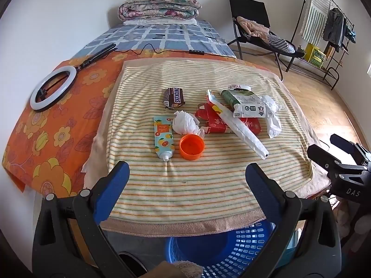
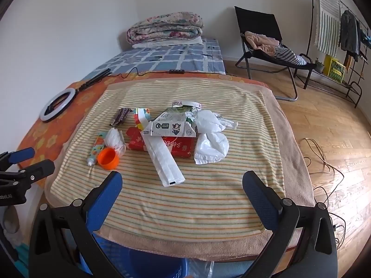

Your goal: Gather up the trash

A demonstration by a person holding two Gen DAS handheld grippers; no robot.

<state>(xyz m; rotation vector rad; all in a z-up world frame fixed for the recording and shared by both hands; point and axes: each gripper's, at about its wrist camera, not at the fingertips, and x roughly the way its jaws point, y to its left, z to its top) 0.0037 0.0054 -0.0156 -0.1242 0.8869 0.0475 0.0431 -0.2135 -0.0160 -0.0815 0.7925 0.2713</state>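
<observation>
Trash lies on a striped towel (image 1: 185,185): a Snickers wrapper (image 1: 175,97), a fruit-print tube (image 1: 163,136), an orange cap (image 1: 192,147), a crumpled white tissue (image 1: 184,123), a red carton (image 1: 222,121), a long white wrapper (image 1: 241,127), a milk carton (image 1: 243,103) and white crumpled paper (image 1: 273,120). My left gripper (image 1: 187,173) is open and empty, near the towel's front, short of the cap. My right gripper (image 2: 182,183) is open and empty, just before the long white wrapper (image 2: 162,159). The orange cap (image 2: 107,158) and red carton (image 2: 183,146) show in the right view too.
A blue mesh basket (image 1: 222,252) stands below the towel's front edge. A ring light (image 1: 53,88) lies on the orange floral cloth at left. A folded quilt (image 1: 160,5) sits at the bed's far end. A black chair (image 1: 255,30), a clothes rack (image 1: 329,23) and loose floor cables (image 2: 324,162) are at right.
</observation>
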